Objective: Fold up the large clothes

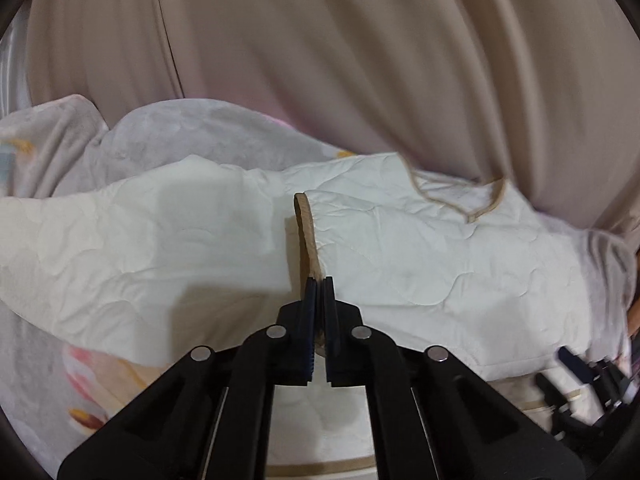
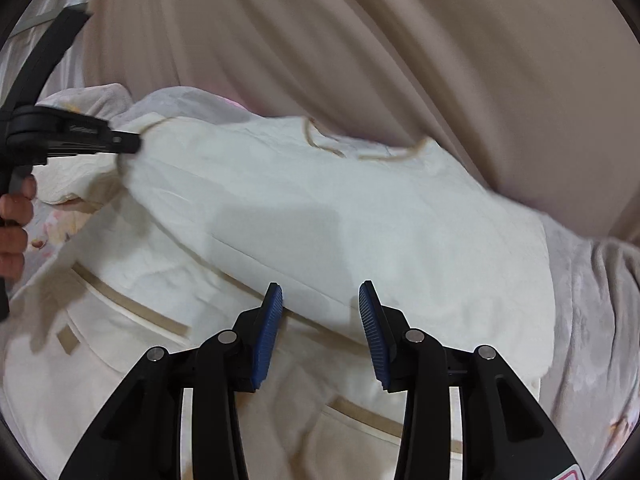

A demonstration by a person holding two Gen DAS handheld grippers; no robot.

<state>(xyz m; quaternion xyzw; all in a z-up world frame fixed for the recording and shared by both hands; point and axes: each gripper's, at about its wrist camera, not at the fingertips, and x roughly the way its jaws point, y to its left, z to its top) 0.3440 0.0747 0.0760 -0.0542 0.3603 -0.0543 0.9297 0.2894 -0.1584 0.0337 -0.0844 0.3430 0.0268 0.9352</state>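
Note:
A cream quilted garment (image 1: 400, 248) with tan trim lies spread over a bed. My left gripper (image 1: 319, 284) is shut on its tan-trimmed edge (image 1: 306, 236) and holds that edge up. In the right wrist view the same garment (image 2: 340, 220) fills the middle, and my left gripper (image 2: 132, 142) shows at the far left, pinching the trim. My right gripper (image 2: 320, 292) is open and empty, just above a folded-over panel of the garment. Tan strips (image 2: 132, 304) mark the lower layer.
A pale floral blanket (image 1: 48, 360) covers the bed under the garment; it also shows in the right wrist view (image 2: 592, 300). Beige curtains (image 1: 320, 60) hang close behind. The person's hand (image 2: 14, 220) holds the left gripper's handle.

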